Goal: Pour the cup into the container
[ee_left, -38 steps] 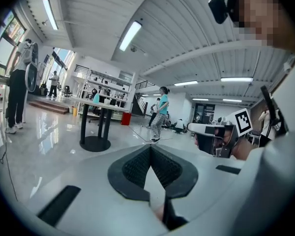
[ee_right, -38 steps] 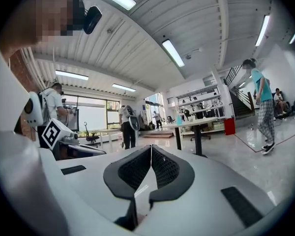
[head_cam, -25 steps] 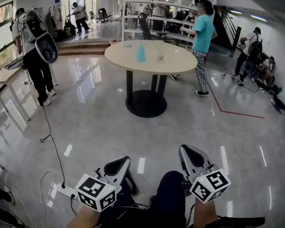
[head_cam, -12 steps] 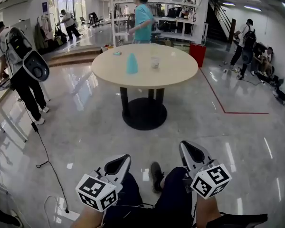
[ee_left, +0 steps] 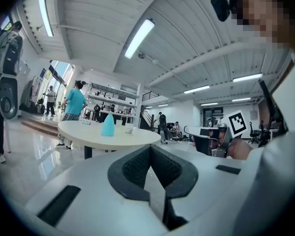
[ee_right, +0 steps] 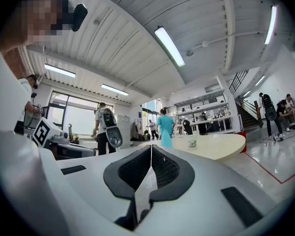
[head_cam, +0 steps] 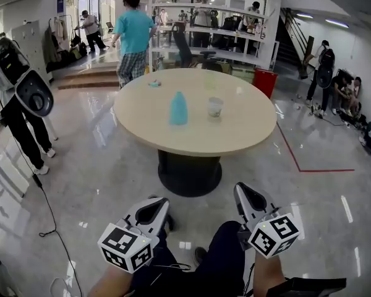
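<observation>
Head view — black-white markers (head_cam: 125, 247) on left hand-held gripper (head_cam: 156, 205), right hand-held gripper (head_cam: 245, 192)

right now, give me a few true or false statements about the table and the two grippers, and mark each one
1. The blue container stands on the round table. True.
2. In the head view the cup is left of the blue container. False: it stands to the container's right, apart from it.
3. The left gripper and the right gripper are both shut, with nothing between the jaws. True.
4. The right gripper holds the cup. False: the cup stands upright on the round table, well away from both grippers.
</observation>
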`<state>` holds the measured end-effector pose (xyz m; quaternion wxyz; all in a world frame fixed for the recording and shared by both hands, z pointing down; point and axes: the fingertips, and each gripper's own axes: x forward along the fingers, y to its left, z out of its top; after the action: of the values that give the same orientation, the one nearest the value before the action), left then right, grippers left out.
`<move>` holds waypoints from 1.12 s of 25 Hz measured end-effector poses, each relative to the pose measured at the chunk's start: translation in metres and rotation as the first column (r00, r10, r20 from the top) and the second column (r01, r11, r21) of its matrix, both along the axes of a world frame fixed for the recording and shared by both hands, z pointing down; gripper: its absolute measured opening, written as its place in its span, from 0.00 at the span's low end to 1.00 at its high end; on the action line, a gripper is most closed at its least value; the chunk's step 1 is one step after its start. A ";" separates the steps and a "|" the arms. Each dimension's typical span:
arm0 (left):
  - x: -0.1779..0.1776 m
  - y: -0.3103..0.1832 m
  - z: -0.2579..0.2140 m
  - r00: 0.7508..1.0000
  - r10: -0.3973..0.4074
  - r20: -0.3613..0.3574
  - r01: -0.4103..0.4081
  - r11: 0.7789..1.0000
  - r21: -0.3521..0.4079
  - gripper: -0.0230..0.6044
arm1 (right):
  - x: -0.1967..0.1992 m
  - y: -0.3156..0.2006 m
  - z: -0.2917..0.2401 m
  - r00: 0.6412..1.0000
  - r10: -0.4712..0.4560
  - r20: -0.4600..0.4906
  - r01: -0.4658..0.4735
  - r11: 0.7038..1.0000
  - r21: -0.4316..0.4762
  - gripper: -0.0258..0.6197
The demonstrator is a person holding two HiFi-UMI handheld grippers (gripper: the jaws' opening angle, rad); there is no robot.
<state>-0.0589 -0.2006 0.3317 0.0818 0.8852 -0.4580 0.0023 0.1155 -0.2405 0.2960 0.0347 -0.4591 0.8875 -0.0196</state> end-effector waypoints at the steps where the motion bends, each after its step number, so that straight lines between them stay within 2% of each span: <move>1: -0.009 -0.009 0.001 1.000 0.000 0.002 0.000 1.000 0.005 0.02 | -0.007 -0.010 0.001 1.000 0.009 -0.001 -0.009 1.000 0.002 0.05; 11: -0.038 -0.174 0.000 1.000 -0.012 0.007 0.012 1.000 0.029 0.02 | -0.013 -0.177 0.001 0.998 0.071 -0.001 -0.071 0.997 0.017 0.05; 21: -0.067 -0.328 0.003 0.999 -0.044 0.001 0.044 0.999 0.016 0.02 | 0.002 -0.308 0.007 0.991 0.133 -0.004 -0.133 0.991 0.018 0.06; 25: -0.071 -0.365 0.007 0.999 -0.045 0.018 0.045 0.999 0.007 0.02 | 0.005 -0.342 0.011 0.991 0.134 -0.010 -0.133 0.991 0.008 0.18; 28: -0.074 -0.388 0.008 0.999 -0.044 0.025 0.044 0.999 0.006 0.02 | 0.001 -0.361 0.016 0.993 0.117 -0.026 -0.118 0.993 -0.023 0.32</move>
<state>-0.1332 -0.5881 0.3394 0.0736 0.8750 -0.4783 0.0106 0.1168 -0.6018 0.3125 0.0194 -0.5112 0.8589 -0.0229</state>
